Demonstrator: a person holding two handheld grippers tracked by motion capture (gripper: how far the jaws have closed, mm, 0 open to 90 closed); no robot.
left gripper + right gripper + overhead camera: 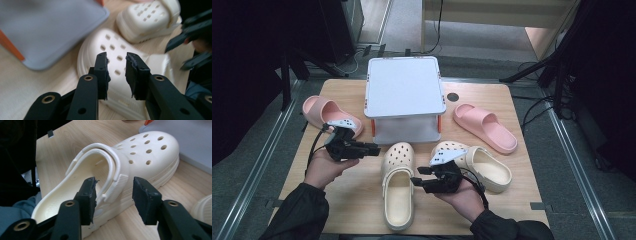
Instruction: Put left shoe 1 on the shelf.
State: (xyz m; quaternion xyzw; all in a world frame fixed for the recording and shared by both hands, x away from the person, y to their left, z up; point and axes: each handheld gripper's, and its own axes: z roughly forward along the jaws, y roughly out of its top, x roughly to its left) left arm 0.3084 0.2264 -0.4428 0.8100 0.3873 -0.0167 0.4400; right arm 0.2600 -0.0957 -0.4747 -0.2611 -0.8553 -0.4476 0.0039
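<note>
Two cream clogs lie at the front of the wooden table (352, 200). One clog (398, 192) points away from me at the centre, the other (479, 167) lies angled to its right. My left gripper (374, 148) hovers just left of the centre clog's toe, jaws open by a narrow gap with nothing between them. In the left gripper view that gripper (116, 58) points at the holed toe (112, 47). My right gripper (416, 179) sits at the centre clog's right side. In the right gripper view it (115, 182) is open wide astride the strap's ribbed hinge (115, 187).
A white two-tier rack (404, 85) with orange posts stands at the back centre of the table. One pink slide (329, 112) lies left of it, partly behind my left hand, and another (484, 127) lies to its right. Dark stands and cables surround the table.
</note>
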